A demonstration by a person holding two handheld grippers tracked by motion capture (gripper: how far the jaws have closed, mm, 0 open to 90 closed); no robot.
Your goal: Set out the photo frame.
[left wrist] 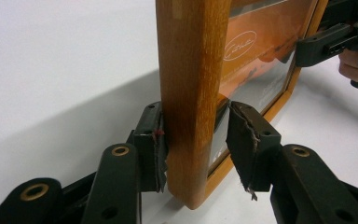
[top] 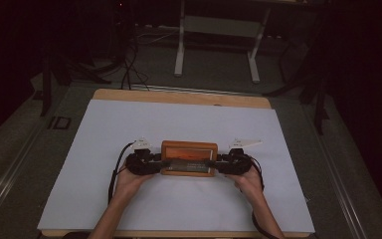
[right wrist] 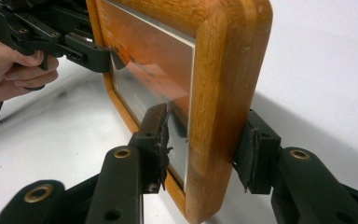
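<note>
We see the wooden picture frame [top: 189, 158] standing on edge near the middle of the white-covered table [top: 129, 124], with the jaws of the 2 tools, left gripper [top: 155, 163] and right gripper [top: 222, 164], each clamped on 1 end of it.

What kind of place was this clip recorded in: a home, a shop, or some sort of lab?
Most likely a lab or recording room, not a home. A wooden table covered with a plain white sheet stands on grey carpet, with loose cables on the floor and a bare white desk frame behind, in a dark room.
</note>
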